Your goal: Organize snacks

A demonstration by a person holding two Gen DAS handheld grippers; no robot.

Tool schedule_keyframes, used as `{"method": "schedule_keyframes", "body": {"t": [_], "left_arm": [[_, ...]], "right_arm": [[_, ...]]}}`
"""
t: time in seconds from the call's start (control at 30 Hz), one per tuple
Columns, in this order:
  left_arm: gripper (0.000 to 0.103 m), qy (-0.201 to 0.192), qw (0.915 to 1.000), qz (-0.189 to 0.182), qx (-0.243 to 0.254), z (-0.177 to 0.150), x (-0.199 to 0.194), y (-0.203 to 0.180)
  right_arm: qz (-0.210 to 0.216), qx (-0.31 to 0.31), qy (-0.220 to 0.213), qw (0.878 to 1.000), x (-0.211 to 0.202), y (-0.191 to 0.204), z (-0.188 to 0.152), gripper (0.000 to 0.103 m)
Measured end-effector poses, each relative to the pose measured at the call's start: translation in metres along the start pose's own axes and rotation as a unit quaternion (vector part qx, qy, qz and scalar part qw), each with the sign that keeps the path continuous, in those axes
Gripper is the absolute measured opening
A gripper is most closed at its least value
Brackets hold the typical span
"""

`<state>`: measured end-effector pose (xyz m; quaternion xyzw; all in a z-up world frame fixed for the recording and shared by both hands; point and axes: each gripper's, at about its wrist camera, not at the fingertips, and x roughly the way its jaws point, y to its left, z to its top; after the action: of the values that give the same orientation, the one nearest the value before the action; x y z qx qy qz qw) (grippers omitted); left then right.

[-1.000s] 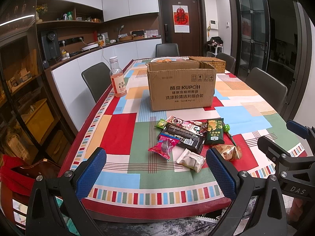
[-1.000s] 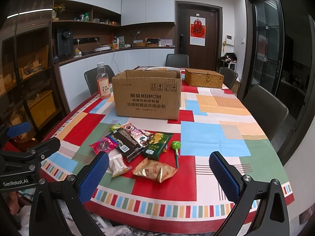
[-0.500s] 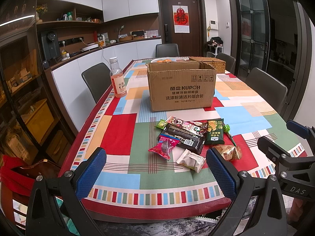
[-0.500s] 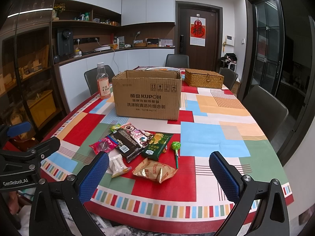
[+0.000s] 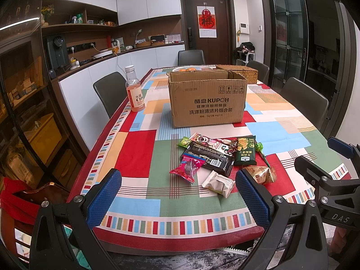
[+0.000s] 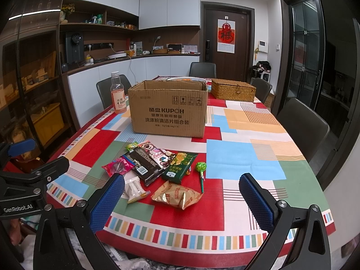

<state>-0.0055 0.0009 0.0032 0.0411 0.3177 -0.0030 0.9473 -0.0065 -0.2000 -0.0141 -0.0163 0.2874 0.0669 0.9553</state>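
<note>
While nothing has moved since a moment ago, both the left gripper (image 5: 177, 194) and right gripper (image 6: 181, 199) hang wide open, empty, over the table's (image 5: 139, 157) near edge, so the snacks (image 5: 216, 157) near that edge wait, unsorted, before the box (image 5: 207, 100).

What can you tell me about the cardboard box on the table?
The cardboard box is brown corrugated card, printed "KUPOH" with Chinese text and handling symbols on its near face. It stands upright on the patterned tablecloth, top flaps open, contents hidden from view. It sits behind the snack pile, apart from it, with nothing touching its visible sides.
</note>
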Motion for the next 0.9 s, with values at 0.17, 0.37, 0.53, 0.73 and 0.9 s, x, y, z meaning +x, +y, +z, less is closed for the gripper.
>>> {"method": "schedule_keyframes", "body": {"t": [0.17, 0.37, 0.53, 0.73, 0.9], "left_arm": [[0.103, 0.0, 1.0, 0.001, 0.0, 0.0, 0.0, 0.0], [0.103, 0.002, 1.0, 0.0, -0.001, 0.002, -0.002, 0.001], [0.103, 0.005, 1.0, -0.001, -0.002, 0.002, -0.001, 0.001], [0.103, 0.017, 0.9998, -0.011, 0.0, 0.0, 0.012, 0.001], [0.103, 0.043, 0.9985, -0.033, 0.004, -0.002, 0.03, -0.001]], "right_arm": [[0.0, 0.0, 0.0, 1.0, 0.0, 0.0, 0.0, 0.103], [0.0, 0.0, 0.001, 1.0, 0.002, 0.0, 0.0, 0.103], [0.0, 0.0, 0.002, 1.0, 0.0, -0.001, 0.0, 0.103], [0.005, 0.0, 0.017, 1.0, 0.007, 0.001, 0.002, 0.103], [0.013, 0.004, 0.038, 0.999, 0.021, -0.001, 0.0, 0.103]]}}
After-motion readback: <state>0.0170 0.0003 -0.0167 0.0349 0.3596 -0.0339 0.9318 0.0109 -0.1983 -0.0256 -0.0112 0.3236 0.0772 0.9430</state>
